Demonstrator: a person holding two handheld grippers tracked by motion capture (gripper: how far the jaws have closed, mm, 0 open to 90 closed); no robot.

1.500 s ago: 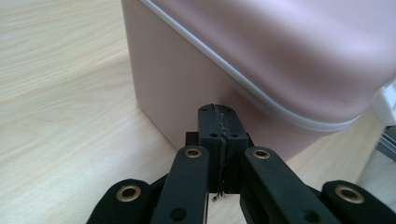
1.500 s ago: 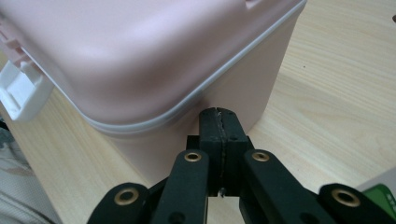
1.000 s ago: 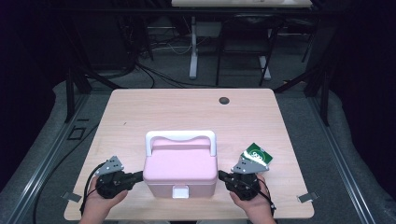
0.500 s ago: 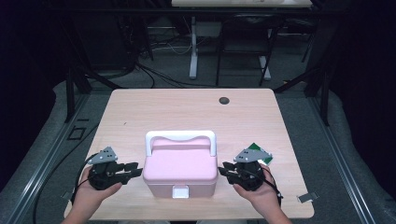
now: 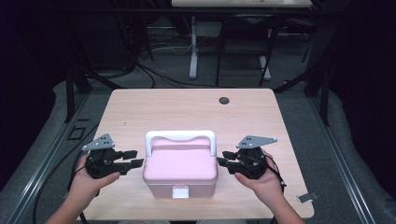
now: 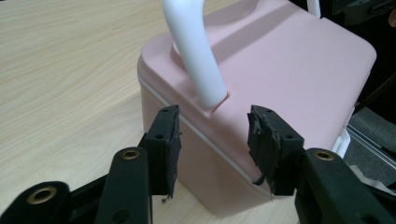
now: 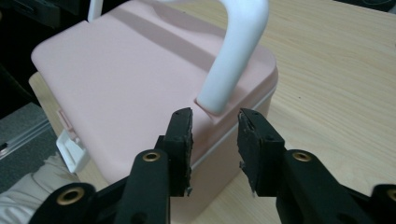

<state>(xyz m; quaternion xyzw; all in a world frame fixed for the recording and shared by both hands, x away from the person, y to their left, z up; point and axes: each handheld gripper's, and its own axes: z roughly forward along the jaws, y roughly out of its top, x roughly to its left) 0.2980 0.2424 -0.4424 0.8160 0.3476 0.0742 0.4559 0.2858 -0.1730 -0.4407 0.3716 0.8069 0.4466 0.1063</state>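
A pink box (image 5: 180, 168) with a white handle (image 5: 180, 137) standing upright over its lid sits on the light wooden table (image 5: 187, 109), near the edge closest to the person and about midway across. A white latch (image 5: 180, 192) shows on its front face.

The person's two forearms come in from the bottom of the high view, one on each side of the box. The left hand (image 5: 91, 179) wraps around the body of the left tool (image 5: 135, 158), palm under it, and aims it inward at the left end of the box. Its jaws are parted to a moderate width with nothing between them, their tips just short of the box's side. In the left gripper view, the left tool (image 6: 214, 135) lines up with the spot where the handle enters the lid.

The right hand (image 5: 261, 179) mirrors this pose, cupping the right tool (image 5: 223, 158) from below and pointing it at the right end of the box. Its jaws stand slightly apart and empty, close to the box wall. In the right gripper view, the right tool (image 7: 214, 130) faces the base of the handle at that end.

A small dark round mark (image 5: 224, 100) lies at the far part of the table, well apart from the box.
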